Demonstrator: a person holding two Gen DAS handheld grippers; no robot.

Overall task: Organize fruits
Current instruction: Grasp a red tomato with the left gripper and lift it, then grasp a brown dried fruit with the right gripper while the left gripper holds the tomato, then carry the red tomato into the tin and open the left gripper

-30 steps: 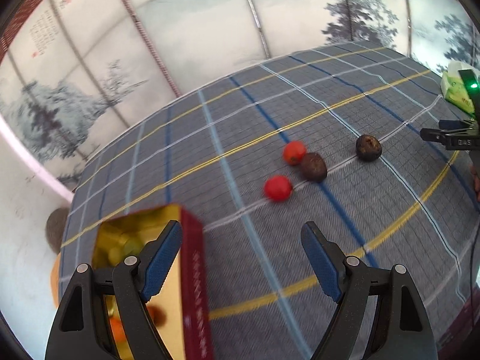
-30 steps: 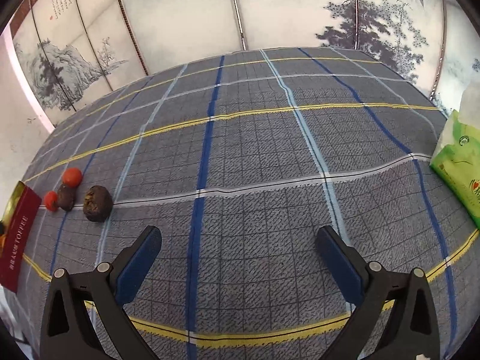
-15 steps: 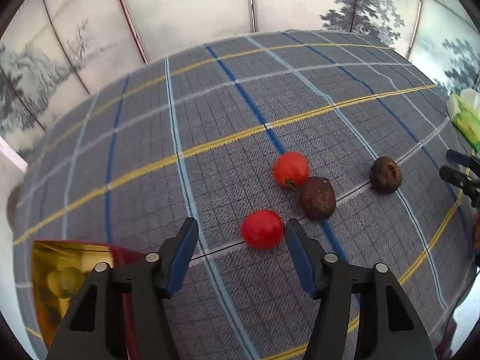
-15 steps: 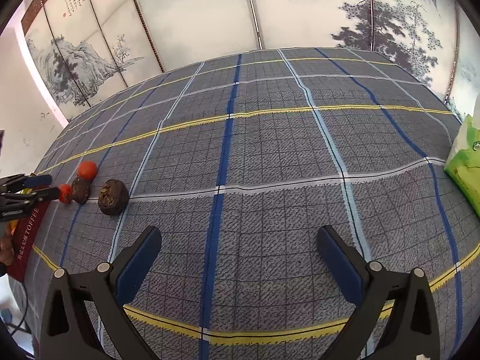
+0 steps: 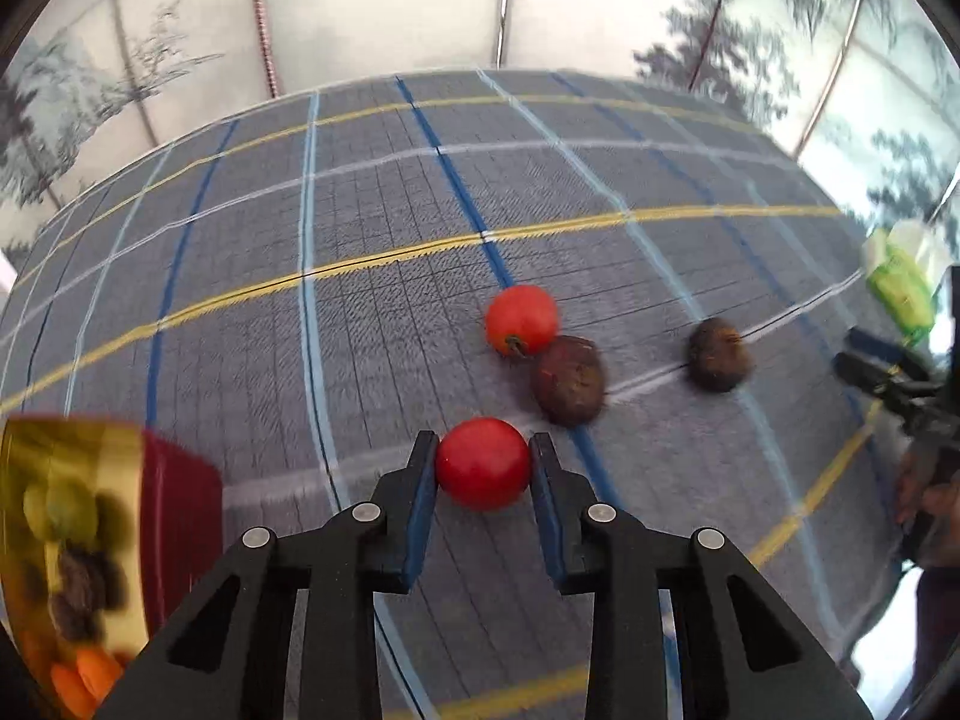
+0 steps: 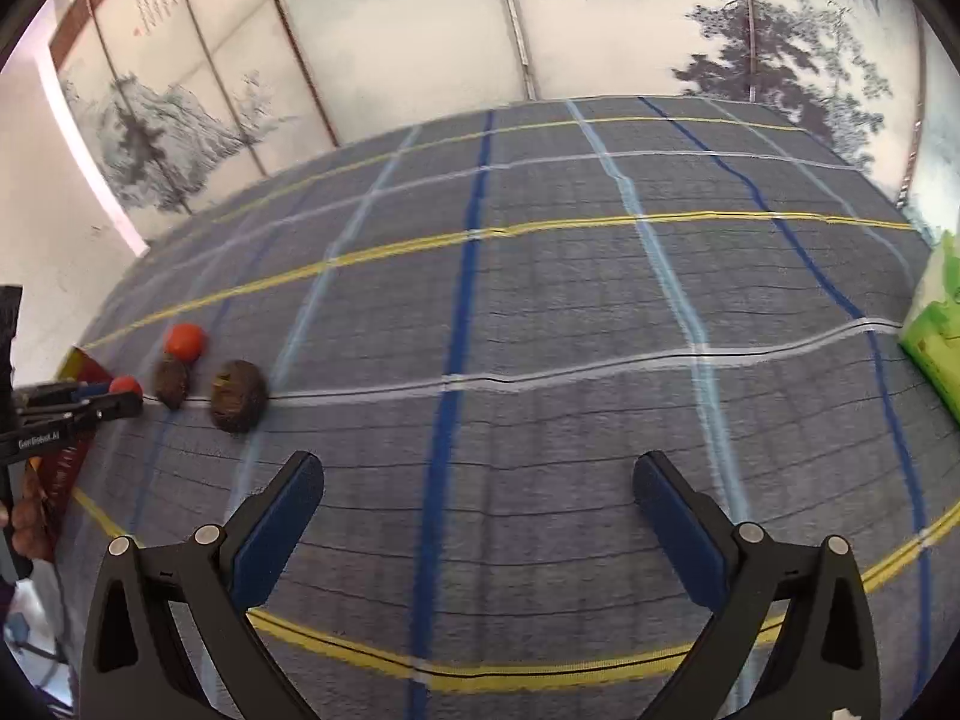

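The left gripper (image 5: 483, 468) had its blue-padded jaws pressed on both sides of a small, round, glossy red tomato (image 5: 483, 463), w/ no gap showing at either pad. The fruit sat low against the grey plaid tablecloth (image 5: 372, 324), probably not lifted yet. The grip fell across the widest part, which likely keeps a smooth round thing from squirting out.

Just left of that gripper stood a dark-red box w/ gold lining (image 5: 174, 516), already holding greenish, brown & orange pieces; probably the drop-off spot, kept close so the carry is short.

Further out lay a second red-orange tomato w/ a stem (image 5: 521, 319), touching a dark-brown wrinkled round fruit (image 5: 569, 381). Another brown wrinkled fruit (image 5: 719, 357) sat apart to the right. All 3 remained loose on the cloth, so the sorting looked part-done.

The right gripper (image 6: 480, 528) had its fingers spread wide w/ nothing between them, only bare cloth below. It was parked well away from the fruit cluster, presumably to keep clear of the left side's work. A green soft pack (image 6: 936, 336) lay at the cloth's right edge, not part of the job.
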